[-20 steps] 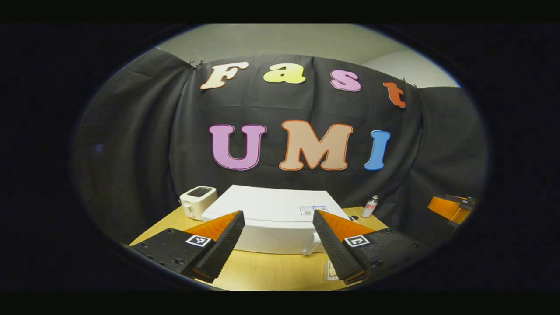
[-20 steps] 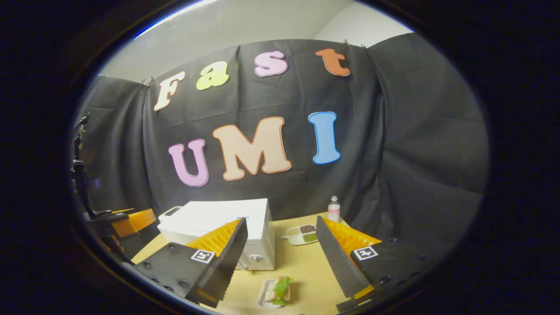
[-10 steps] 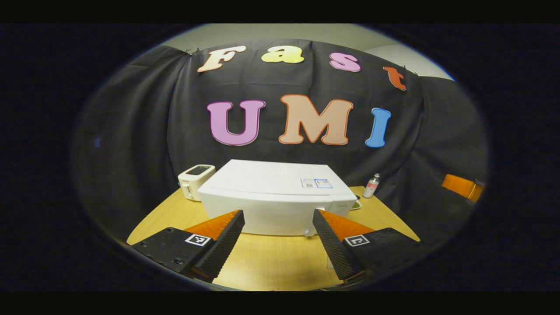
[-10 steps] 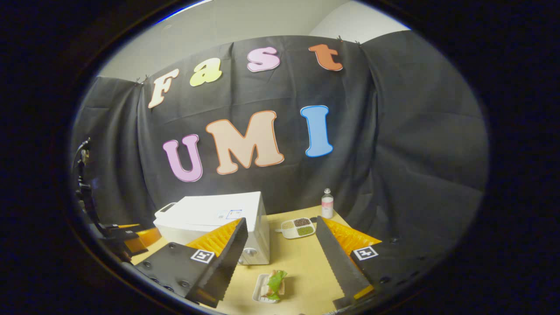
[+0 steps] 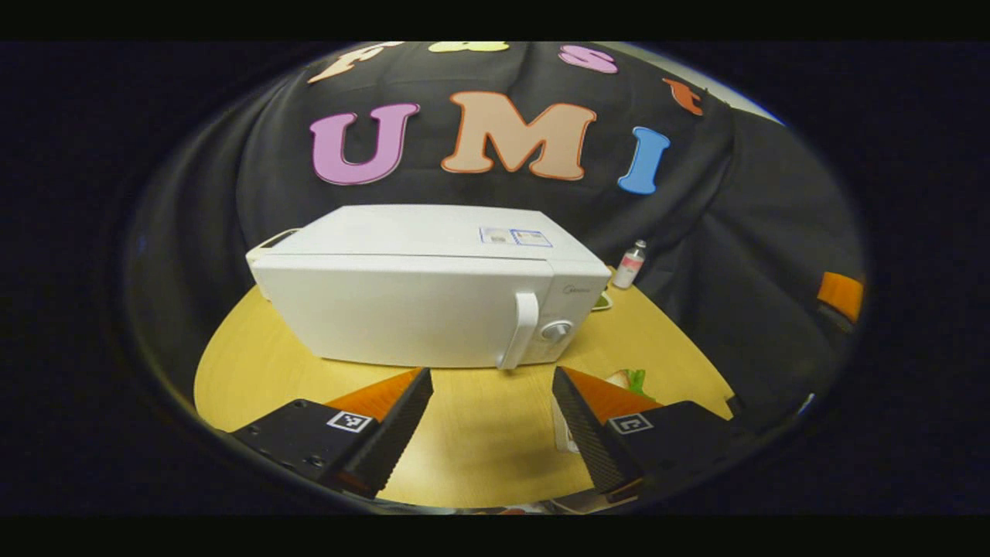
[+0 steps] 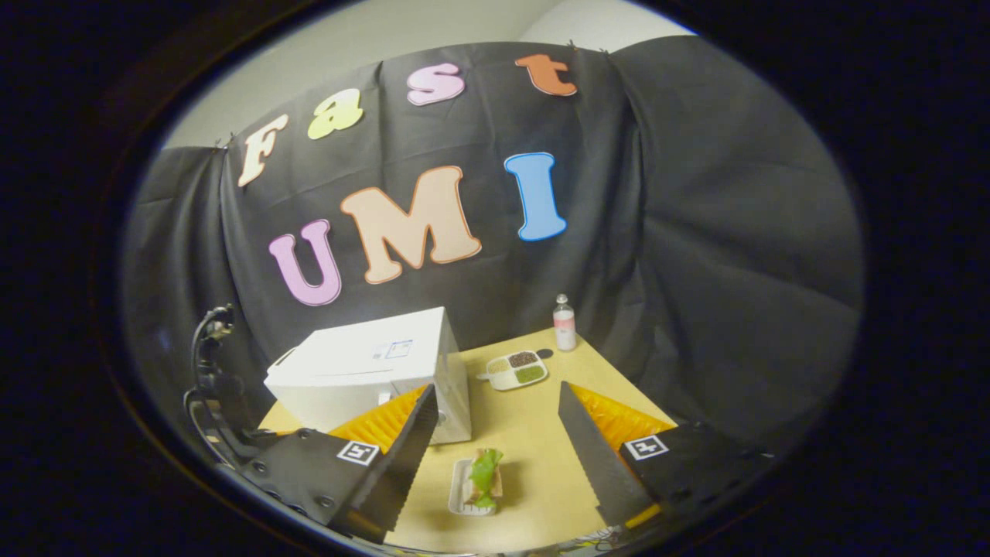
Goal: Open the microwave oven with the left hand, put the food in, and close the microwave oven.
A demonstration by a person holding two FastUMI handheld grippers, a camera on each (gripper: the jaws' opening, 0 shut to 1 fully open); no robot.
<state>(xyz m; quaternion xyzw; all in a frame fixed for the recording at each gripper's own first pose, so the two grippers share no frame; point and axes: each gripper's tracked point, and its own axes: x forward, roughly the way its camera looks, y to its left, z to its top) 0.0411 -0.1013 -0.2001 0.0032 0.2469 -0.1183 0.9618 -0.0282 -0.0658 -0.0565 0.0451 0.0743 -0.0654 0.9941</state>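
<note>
A: Between the fingers of the left gripper [image 5: 493, 422], bare table [image 5: 472, 418]; jaws apart, nothing held. Just beyond, microwave oven [image 5: 418, 298], door shut, handle [image 5: 520, 329] upright near its right edge, dial [image 5: 555, 331] just right of that.

B: And the right gripper [image 6: 495, 456]?

A: Also spread, empty. Ahead between its fingers, near edge of table: food [image 6: 481, 483], a sandwich with green leaf on a small white tray. Microwave to the left of it. Farther back, a sectioned dish [image 6: 516, 370] and a small bottle [image 6: 564, 322] near the wall.

B: Step in hand?

A: Judged as approach to the door; nothing opened yet, food still on table.

B: Next move?

A: Likely: bring left gripper forward and slightly right, straddle handle, close on it, pull along the hinge arc. Risk: shifting the whole oven if pulled straight.
</note>
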